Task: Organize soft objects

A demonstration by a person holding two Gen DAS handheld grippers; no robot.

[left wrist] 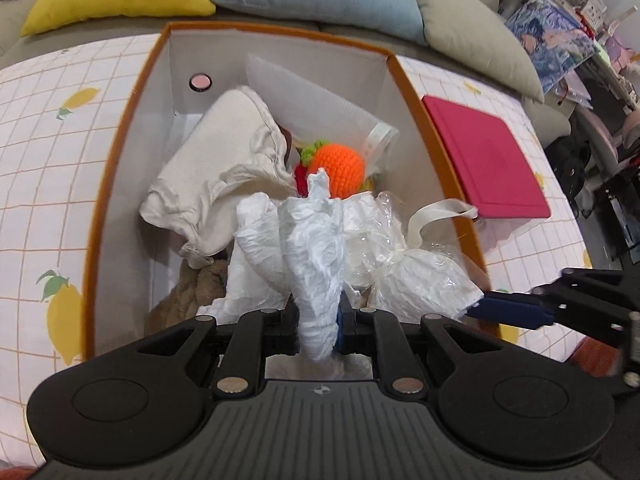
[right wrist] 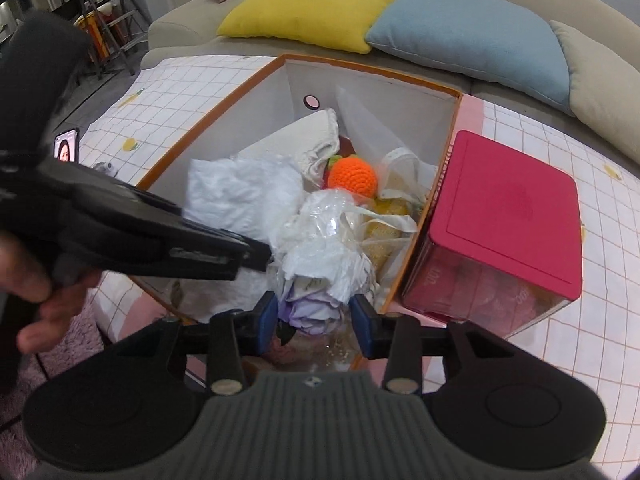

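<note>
An orange-rimmed white box (left wrist: 120,152) (right wrist: 448,152) holds soft things: a cream cloth bag (left wrist: 216,168), an orange crochet ball (left wrist: 340,168) (right wrist: 353,175), a brown plush (left wrist: 192,296) and crumpled white plastic bags. My left gripper (left wrist: 318,320) is shut on a twisted white plastic bag (left wrist: 316,264) over the box's near end. My right gripper (right wrist: 316,318) is shut on a clear-and-white plastic bundle (right wrist: 324,268) with a purple item inside; it shows at the right in the left wrist view (left wrist: 424,284).
A red-lidded box (left wrist: 484,160) (right wrist: 508,216) stands right of the orange box on a lemon-print cloth (left wrist: 48,160). Yellow (right wrist: 316,4), blue (right wrist: 472,36) and grey (right wrist: 600,92) cushions lie behind. A phone (right wrist: 66,148) lies at the left.
</note>
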